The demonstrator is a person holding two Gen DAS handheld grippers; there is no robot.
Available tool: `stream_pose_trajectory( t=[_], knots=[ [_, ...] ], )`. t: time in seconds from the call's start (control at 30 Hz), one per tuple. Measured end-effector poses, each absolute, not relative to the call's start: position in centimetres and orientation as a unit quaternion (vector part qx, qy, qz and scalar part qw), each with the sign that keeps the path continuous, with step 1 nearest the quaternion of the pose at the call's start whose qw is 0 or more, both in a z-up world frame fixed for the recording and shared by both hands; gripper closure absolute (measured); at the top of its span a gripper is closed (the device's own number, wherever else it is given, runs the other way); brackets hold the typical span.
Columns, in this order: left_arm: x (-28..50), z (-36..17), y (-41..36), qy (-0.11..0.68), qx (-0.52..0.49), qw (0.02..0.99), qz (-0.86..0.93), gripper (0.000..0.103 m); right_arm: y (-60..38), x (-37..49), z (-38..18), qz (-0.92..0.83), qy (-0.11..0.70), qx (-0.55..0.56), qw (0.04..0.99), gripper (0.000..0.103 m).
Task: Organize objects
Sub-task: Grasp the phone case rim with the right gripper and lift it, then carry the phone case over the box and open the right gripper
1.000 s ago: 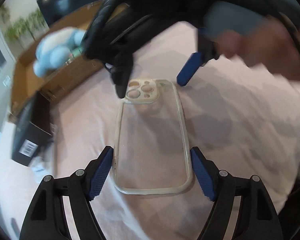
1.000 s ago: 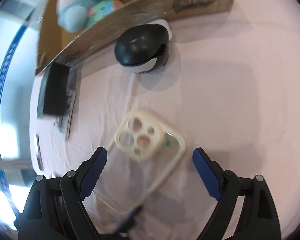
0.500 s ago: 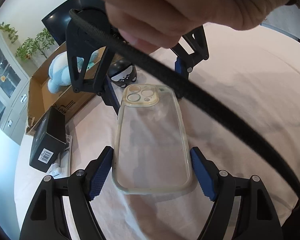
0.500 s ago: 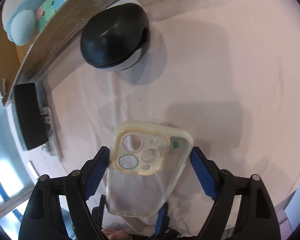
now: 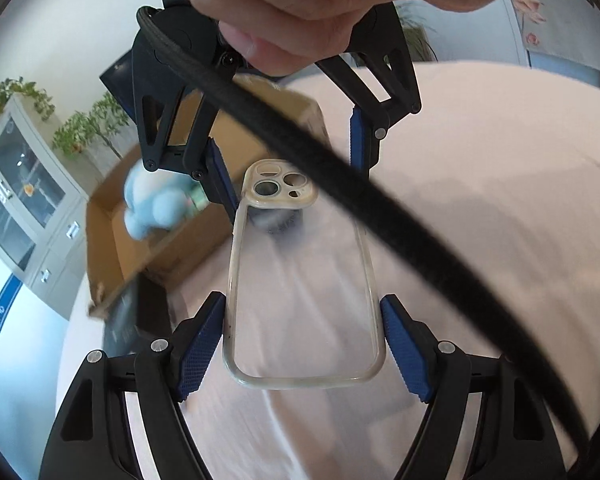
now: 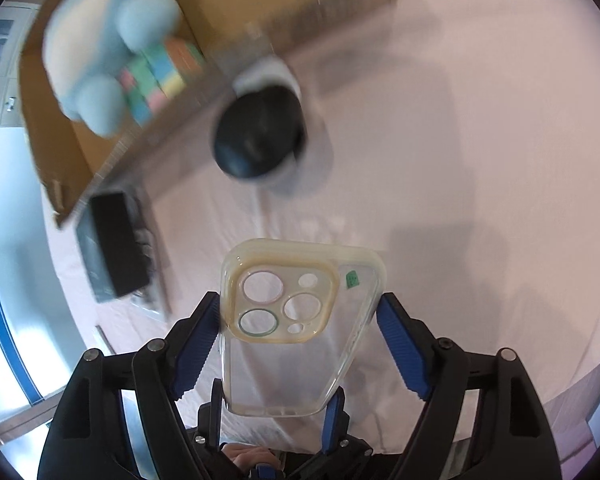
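A clear phone case (image 5: 302,280) with a yellowed camera frame is held in the air above the pink cloth, pinched at both ends. My left gripper (image 5: 302,340) is shut on its lower end. My right gripper (image 6: 298,332) is shut on its camera end (image 6: 292,304). The two grippers face each other; the right gripper's fingers (image 5: 360,148) show at the top of the left wrist view. The left gripper's fingers (image 6: 332,416) show at the bottom of the right wrist view.
An open cardboard box (image 6: 80,152) holds a light blue plush toy (image 6: 108,44) and a pastel cube (image 6: 160,76). A black-and-white round toy (image 6: 260,136) lies beside it. A black box (image 6: 112,244) lies on the cloth. A black cable (image 5: 380,216) crosses the left view.
The case has been lifted off the cloth with both grippers shut on its ends. The box and round toy now sit lower and farther in both views.
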State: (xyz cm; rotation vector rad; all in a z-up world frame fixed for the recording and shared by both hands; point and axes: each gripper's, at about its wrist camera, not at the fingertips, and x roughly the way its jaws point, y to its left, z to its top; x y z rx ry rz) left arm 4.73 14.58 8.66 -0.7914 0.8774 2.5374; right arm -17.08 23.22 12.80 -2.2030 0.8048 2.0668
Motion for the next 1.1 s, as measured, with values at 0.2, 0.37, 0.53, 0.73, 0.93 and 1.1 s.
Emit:
stream_pose_trajectory(
  t=[0.2, 0.37, 0.53, 0.73, 0.93, 1.1],
  knots=[
    [-1.3, 12.8, 16.0, 0.286, -0.240, 0.168, 0.912, 0.026, 25.0, -20.9, 19.0, 0.699, 0.240, -0.673, 0.021, 0.025],
    [-6.1, 15.9, 17.0, 0.239, -0.242, 0.189, 0.921, 0.027, 24.3, -25.3, 21.9, 0.721, 0.221, -0.655, 0.033, 0.025],
    [-11.0, 17.7, 17.8, 0.199, -0.256, 0.213, 0.922, 0.029, 25.1, -29.9, 23.6, 0.732, 0.209, -0.648, 0.029, 0.025],
    [-18.5, 17.8, 17.4, 0.162, -0.278, 0.239, 0.916, 0.031, 26.4, -35.7, 22.4, 0.729, 0.196, -0.656, 0.008, 0.026],
    [-23.3, 16.1, 18.1, 0.159, -0.298, 0.242, 0.910, 0.037, 27.2, -39.7, 19.9, 0.717, 0.173, -0.675, -0.019, 0.059],
    [-21.0, 16.7, 17.4, 0.143, -0.302, 0.229, 0.914, 0.032, 26.2, -40.9, 19.1, 0.733, 0.113, -0.670, -0.035, 0.055]
  ],
)
